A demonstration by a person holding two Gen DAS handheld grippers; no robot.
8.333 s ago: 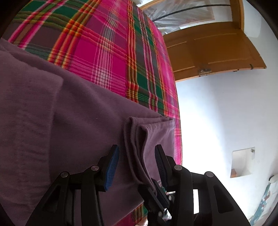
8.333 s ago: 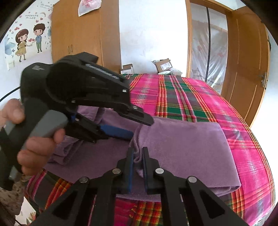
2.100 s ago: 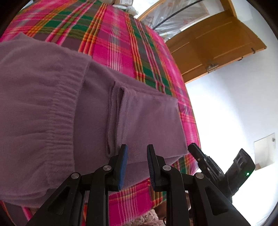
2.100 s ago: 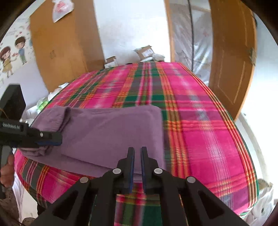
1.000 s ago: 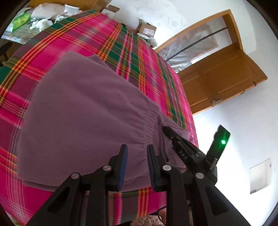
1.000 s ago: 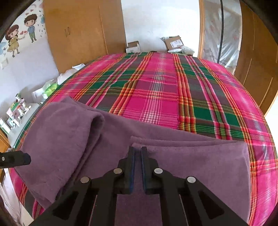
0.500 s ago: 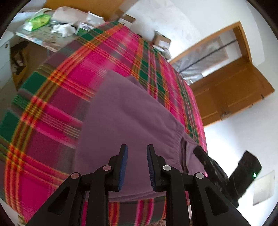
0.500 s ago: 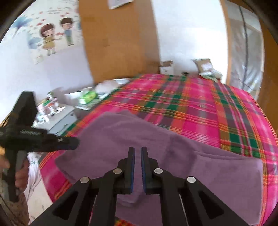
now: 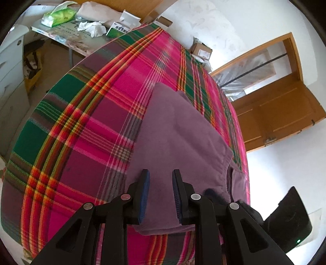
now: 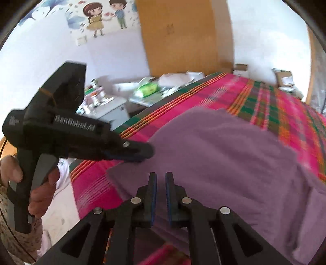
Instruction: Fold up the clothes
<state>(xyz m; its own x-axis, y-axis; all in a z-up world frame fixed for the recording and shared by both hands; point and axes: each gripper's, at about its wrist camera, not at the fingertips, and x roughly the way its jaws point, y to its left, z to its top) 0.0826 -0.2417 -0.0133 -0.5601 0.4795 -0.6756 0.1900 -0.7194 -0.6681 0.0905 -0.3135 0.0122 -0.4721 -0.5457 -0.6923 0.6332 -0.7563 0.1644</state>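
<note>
I have the purple garment (image 9: 179, 130) as my landmark: it lies folded on the plaid bedspread (image 9: 85, 130), close to the bed's near edge, with an elastic-gathered band running across it toward the door side. From my left wrist camera, the left gripper (image 9: 160, 195) hangs over the garment's near edge, its blue-padded fingers (image 9: 144, 195) parted with purple cloth showing in the gap; I cannot see them pinching anything. Just right of the garment's near corner, the dark body of the other tool shows with a small green light.

From my right wrist camera, the right gripper (image 10: 161, 197) sits over the garment's near edge as well. Its fingers (image 10: 153, 197) stand nearly together with a narrow slit between them, and nothing is caught there as far as I can see. The left gripper (image 10: 130, 151) appears here side-on, its tips at the garment's left corner, and from this angle I cannot tell how wide they are. The hand (image 10: 40, 183) holding it is wrapped round the grey handle, left of the garment and off the bed.

Beyond the garment's far left side stands a cluttered bench (image 9: 61, 34) with a green packet (image 9: 59, 17), crumpled paper and a small box. Beyond the garment's right side is a wooden door (image 9: 285, 114).
</note>
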